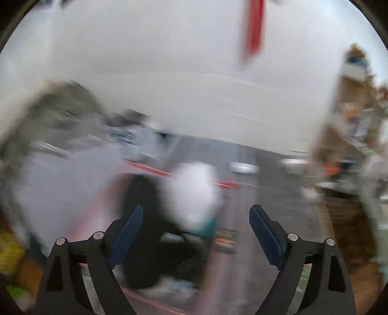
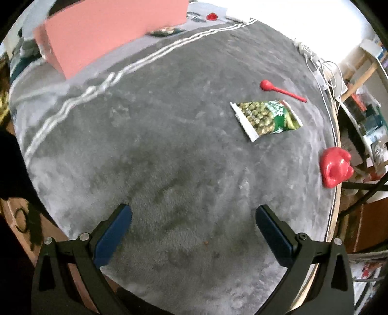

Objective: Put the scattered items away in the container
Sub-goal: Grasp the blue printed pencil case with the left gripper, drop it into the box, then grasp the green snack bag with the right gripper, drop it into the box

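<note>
In the right wrist view a pink box container (image 2: pixel 109 31) stands at the far left of a round table covered with grey fleece (image 2: pixel 169 157). A green snack packet (image 2: pixel 265 118), a red spoon (image 2: pixel 281 90) and a red lumpy toy (image 2: pixel 335 168) lie at the right. A small red item (image 2: pixel 211 16) lies beyond the box. My right gripper (image 2: pixel 194 230) is open and empty above the near part of the cloth. My left gripper (image 1: pixel 196 227) is open and empty. Its view is heavily blurred, with a white blob (image 1: pixel 194 193) and a dark shape (image 1: pixel 143 218) ahead.
White cables and a power strip (image 2: pixel 312 58) lie at the table's far right edge. Wooden shelving (image 2: pixel 363 97) with clutter stands to the right of the table. The left wrist view shows a white wall (image 1: pixel 169 72) and blurred shelves (image 1: pixel 351 121) at the right.
</note>
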`<state>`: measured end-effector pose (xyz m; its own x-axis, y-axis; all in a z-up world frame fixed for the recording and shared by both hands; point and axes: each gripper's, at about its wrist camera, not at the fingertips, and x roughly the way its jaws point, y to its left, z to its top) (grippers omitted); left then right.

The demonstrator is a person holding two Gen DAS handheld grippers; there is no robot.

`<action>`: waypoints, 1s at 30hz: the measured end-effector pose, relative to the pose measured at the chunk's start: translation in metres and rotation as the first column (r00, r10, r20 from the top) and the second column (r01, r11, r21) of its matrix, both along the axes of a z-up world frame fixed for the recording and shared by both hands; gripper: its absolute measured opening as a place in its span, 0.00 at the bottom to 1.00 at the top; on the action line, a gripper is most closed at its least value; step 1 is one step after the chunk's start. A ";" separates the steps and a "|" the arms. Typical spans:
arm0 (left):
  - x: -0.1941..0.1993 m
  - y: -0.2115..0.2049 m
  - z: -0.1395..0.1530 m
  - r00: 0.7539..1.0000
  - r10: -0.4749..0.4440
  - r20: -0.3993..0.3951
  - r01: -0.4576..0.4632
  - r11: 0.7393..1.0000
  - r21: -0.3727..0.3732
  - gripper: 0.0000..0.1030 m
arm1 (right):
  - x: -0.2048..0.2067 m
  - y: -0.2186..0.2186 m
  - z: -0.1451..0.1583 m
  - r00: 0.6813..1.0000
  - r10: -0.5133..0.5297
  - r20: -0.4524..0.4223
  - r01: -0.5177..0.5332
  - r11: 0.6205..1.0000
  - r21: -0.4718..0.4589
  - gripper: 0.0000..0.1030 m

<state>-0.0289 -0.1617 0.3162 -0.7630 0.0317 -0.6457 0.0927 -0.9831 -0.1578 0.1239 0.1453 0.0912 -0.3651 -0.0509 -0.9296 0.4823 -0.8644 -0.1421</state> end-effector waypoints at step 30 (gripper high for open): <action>-0.019 0.124 -0.188 0.903 -0.261 0.342 0.301 0.951 -0.069 0.87 | -0.082 0.132 0.006 0.763 -0.512 0.395 0.615 0.385 -0.689 0.59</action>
